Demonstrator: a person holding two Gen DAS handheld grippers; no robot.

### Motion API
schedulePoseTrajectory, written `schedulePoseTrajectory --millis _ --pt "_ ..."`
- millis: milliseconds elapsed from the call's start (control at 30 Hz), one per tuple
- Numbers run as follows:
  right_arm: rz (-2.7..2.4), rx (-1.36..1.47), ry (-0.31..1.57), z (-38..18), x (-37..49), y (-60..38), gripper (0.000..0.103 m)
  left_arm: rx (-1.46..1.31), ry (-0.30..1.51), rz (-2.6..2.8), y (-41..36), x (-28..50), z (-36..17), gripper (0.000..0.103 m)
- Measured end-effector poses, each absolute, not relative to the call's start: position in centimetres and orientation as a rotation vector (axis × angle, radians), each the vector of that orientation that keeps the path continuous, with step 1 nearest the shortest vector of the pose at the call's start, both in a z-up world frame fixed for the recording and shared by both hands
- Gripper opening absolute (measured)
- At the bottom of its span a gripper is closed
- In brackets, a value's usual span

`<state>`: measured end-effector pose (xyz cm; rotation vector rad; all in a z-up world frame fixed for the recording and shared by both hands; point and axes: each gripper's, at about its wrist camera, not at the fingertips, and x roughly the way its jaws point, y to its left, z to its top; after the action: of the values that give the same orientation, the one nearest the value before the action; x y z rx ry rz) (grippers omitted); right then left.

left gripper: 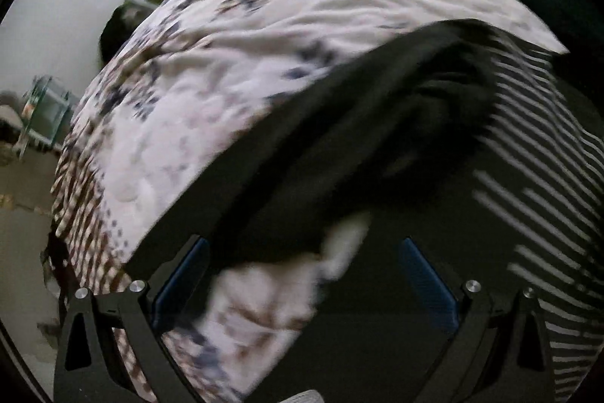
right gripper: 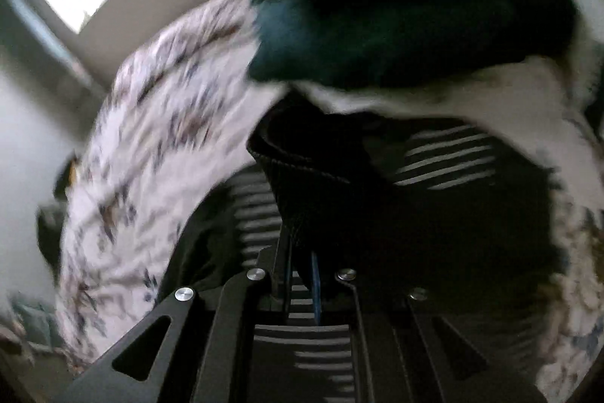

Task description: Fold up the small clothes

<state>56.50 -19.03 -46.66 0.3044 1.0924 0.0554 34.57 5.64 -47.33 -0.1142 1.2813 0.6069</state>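
Right gripper (right gripper: pixel 302 274) is clenched on the black garment's (right gripper: pixel 302 184) ribbed edge, which rises toward 12 o'clock; left gripper (left gripper: pixel 302 274) gapes, released, over the garment (left gripper: pixel 339 138) on the quilt (left gripper: pixel 264 25)

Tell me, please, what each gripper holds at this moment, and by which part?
The right gripper pinches the black striped garment by its ribbed edge. The left gripper stands open, holding nothing.
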Motion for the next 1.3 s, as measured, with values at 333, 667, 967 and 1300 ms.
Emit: schedulePoseTrajectory --millis 333,667,967,1300 --pt "0.256 0.226 1.418 -61.0 56.5 -9.0 0.036 -0.17 1.292 0.593 10.3 34.7 -48.2 0.103" --pt "-0.17 0.488 1.263 -56.5 45.8 -32.1 0.063 -0.105 1.219 0.412 3.8 44.6 -46.8 0.103" --pt "-0.393 0.344 1.313 -60.9 47.7 -43.6 0.062 0.226 1.228 0.454 -0.4 52.9 -52.4 0.103" --pt "-0.423 0.451 1.35 -62.4 43.1 -46.2 0.062 0.172 1.291 0.469 1.8 52.2 -54.1 0.103"
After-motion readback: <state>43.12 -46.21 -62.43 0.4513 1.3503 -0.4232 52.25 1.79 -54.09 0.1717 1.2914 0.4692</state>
